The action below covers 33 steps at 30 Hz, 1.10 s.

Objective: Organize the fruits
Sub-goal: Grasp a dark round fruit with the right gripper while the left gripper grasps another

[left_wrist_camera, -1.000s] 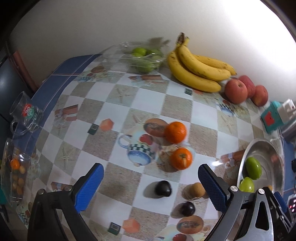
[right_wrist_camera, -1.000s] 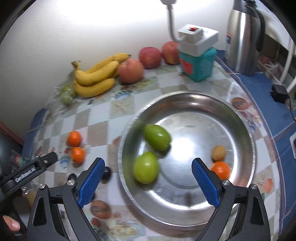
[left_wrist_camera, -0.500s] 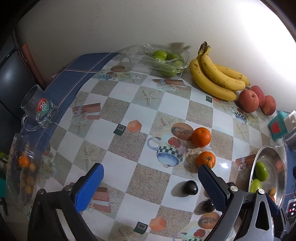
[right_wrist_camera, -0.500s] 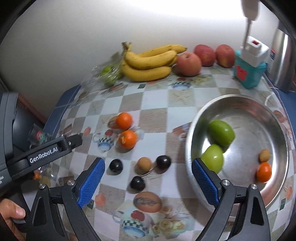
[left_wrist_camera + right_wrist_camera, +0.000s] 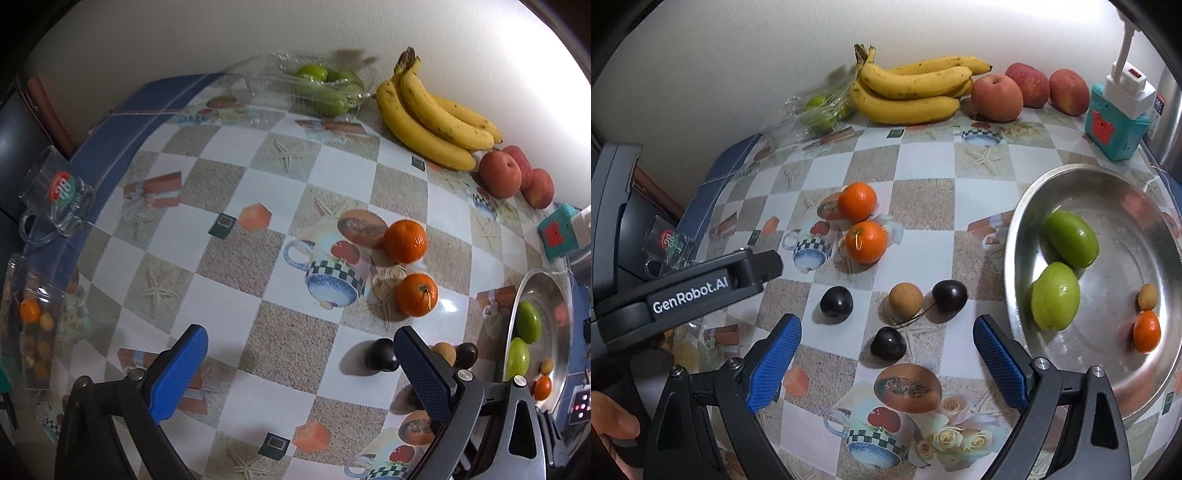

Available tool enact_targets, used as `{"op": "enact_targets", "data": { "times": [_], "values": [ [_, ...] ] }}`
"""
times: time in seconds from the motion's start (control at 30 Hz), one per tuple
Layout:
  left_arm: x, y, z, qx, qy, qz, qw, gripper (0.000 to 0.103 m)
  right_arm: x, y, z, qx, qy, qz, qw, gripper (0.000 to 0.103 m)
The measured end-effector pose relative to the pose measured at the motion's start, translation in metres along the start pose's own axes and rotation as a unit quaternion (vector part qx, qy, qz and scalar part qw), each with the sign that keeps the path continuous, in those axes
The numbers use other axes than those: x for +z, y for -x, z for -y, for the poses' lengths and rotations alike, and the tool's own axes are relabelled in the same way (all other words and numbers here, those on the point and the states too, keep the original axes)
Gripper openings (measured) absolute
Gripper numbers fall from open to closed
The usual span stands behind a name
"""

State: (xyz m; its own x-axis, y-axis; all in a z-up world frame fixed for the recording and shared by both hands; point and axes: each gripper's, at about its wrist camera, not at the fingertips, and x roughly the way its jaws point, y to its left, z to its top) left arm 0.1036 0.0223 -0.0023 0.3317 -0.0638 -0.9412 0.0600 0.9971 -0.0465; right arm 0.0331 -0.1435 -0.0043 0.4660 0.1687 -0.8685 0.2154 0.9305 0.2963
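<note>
Both grippers, left [image 5: 297,356] and right [image 5: 886,345], gape empty; we should lower the right squarely over the dark plum [image 5: 887,341] between its fingers.

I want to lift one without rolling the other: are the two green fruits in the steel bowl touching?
Cannot tell. In the right wrist view the two green fruits overlap in the steel bowl, with no visible gap, but overlap alone doesn't prove contact.

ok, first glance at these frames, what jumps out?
The steel bowl at the right, holding two green fruits, a small orange one and a little brown one. Next, the banana bunch and red apples lined up against the back wall. Mid-table, two oranges lie loose on the checked tablecloth, dark plums just ahead of the open right gripper.
</note>
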Motion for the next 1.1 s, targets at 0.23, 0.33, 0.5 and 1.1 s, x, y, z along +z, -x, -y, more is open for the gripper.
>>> {"op": "enact_targets", "data": {
  "times": [0.23, 0.33, 0.5, 1.1],
  "values": [
    [-0.002, -0.011, 0.003, -0.015, 0.001, -0.021, 0.9997, 0.101, -0.004, -0.014, 0.000, -0.002, -0.001, -0.023, 1.000, 0.093],
    [-0.003, -0.015, 0.005, -0.017, -0.001, -0.026, 0.9995, 0.101, -0.006, -0.021, 0.001, -0.004, -0.003, -0.031, 0.999, 0.092],
    [-0.005, -0.025, 0.012, -0.022, -0.012, -0.043, 0.9988, 0.101, -0.009, -0.030, 0.003, -0.014, -0.004, -0.044, 0.999, 0.090],
    [-0.010, -0.049, 0.031, -0.038, -0.033, -0.067, 0.9965, 0.101, -0.014, -0.045, -0.003, -0.044, 0.027, -0.062, 0.997, 0.070]
  ]
}}
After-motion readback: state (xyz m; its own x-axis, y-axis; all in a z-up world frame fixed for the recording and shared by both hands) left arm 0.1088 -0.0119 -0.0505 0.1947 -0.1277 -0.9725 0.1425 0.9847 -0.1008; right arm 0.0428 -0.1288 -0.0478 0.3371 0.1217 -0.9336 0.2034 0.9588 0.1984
